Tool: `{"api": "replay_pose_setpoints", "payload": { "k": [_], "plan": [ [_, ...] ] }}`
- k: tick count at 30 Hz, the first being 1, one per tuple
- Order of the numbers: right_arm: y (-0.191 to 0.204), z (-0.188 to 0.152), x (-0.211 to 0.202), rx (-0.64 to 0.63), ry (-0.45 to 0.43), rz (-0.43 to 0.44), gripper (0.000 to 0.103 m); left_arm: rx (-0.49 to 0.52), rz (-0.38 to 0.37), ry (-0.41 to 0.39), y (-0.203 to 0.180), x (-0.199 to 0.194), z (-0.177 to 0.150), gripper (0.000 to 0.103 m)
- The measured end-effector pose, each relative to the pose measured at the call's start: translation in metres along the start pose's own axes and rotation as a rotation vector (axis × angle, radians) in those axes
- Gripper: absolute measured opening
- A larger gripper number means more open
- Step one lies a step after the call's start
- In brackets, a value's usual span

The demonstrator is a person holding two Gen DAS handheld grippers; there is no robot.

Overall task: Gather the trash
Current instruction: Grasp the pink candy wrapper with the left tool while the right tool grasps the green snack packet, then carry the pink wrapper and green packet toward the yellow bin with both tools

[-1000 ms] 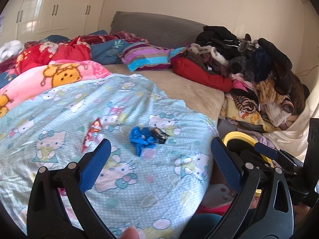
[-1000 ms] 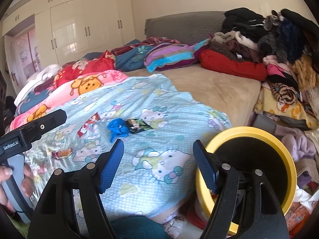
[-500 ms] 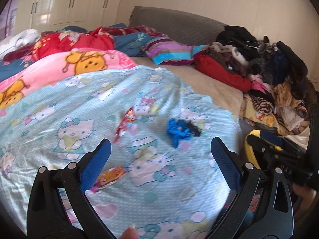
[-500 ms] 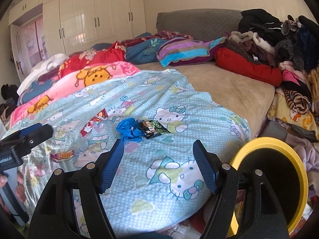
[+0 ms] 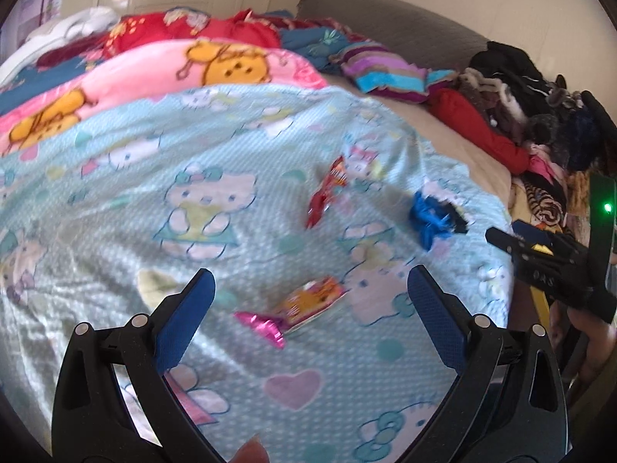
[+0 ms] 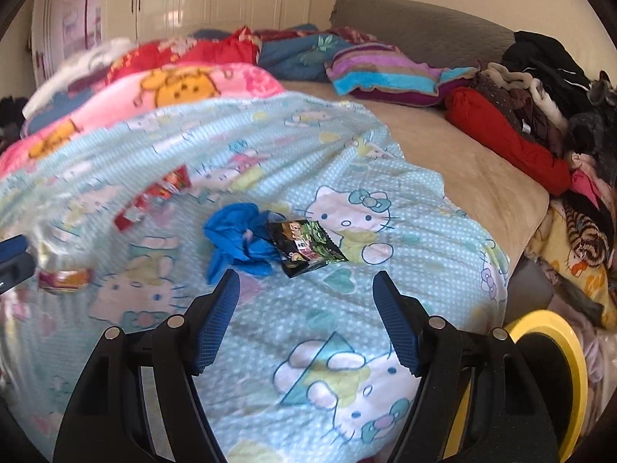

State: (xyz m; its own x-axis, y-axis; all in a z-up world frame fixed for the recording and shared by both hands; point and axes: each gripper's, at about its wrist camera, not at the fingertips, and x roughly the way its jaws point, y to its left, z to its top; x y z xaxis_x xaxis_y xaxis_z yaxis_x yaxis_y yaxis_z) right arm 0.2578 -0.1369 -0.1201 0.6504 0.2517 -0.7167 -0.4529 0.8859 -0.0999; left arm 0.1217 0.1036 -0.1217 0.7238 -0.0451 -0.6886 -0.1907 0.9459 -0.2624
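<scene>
Trash lies on a light blue cartoon-cat bedspread (image 5: 216, 254). An orange snack packet with a pink foil end (image 5: 304, 305) sits just ahead of my open left gripper (image 5: 308, 308), between its fingertips in the picture. Further off lie a red wrapper (image 5: 326, 193) and a crumpled blue piece (image 5: 428, 220). In the right wrist view the blue crumpled piece (image 6: 239, 239) and a black-green packet (image 6: 308, 247) lie just beyond my open right gripper (image 6: 306, 308). The red wrapper (image 6: 154, 200) and the orange packet (image 6: 63, 277) are to the left. Both grippers hold nothing.
A yellow-rimmed bin (image 6: 555, 378) stands beside the bed at lower right. Pink and red blankets (image 5: 146, 73), a striped pillow (image 6: 385, 73) and a heap of clothes (image 6: 559, 88) crowd the far side. The right gripper's body (image 5: 547, 266) shows at the left view's right edge.
Both grippers have moved left over the bed and lower toward the bedspread. The trash now looms larger, and the yellow bin has slid to the right edge.
</scene>
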Motion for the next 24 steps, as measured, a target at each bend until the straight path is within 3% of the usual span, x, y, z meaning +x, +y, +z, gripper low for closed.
{"api": "replay_pose_setpoints", "payload": {
  "k": [5, 10, 11, 13, 14, 15, 20, 24],
  "plan": [
    [0.001, 0.005, 0.025, -0.037, 0.038, -0.023, 0.069, -0.029, -0.002, 0.039, 0.01, 0.007, -0.009, 0.084],
    [0.006, 0.009, 0.047, -0.102, 0.072, -0.045, 0.061, -0.038, -0.016, 0.072, 0.012, 0.014, -0.014, 0.073],
    [0.007, 0.01, 0.05, -0.111, 0.075, -0.043, 0.057, -0.038, -0.018, 0.078, 0.012, 0.015, -0.016, 0.072],
    [0.008, 0.01, 0.057, -0.122, 0.093, -0.021, 0.039, -0.037, -0.024, 0.091, 0.011, 0.018, -0.018, 0.063],
    [0.009, 0.01, 0.06, -0.126, 0.107, -0.005, 0.019, -0.036, -0.023, 0.097, 0.01, 0.02, -0.018, 0.058],
    [0.009, 0.008, 0.062, -0.122, 0.119, 0.007, 0.012, -0.035, -0.023, 0.102, 0.01, 0.021, -0.019, 0.053],
    [0.002, -0.003, 0.043, -0.038, 0.088, 0.095, 0.006, -0.017, -0.018, 0.11, 0.004, 0.023, -0.019, 0.024],
    [-0.008, -0.012, 0.022, 0.06, 0.066, 0.169, 0.006, 0.003, -0.04, 0.109, -0.004, 0.023, -0.019, 0.024]
  ]
}}
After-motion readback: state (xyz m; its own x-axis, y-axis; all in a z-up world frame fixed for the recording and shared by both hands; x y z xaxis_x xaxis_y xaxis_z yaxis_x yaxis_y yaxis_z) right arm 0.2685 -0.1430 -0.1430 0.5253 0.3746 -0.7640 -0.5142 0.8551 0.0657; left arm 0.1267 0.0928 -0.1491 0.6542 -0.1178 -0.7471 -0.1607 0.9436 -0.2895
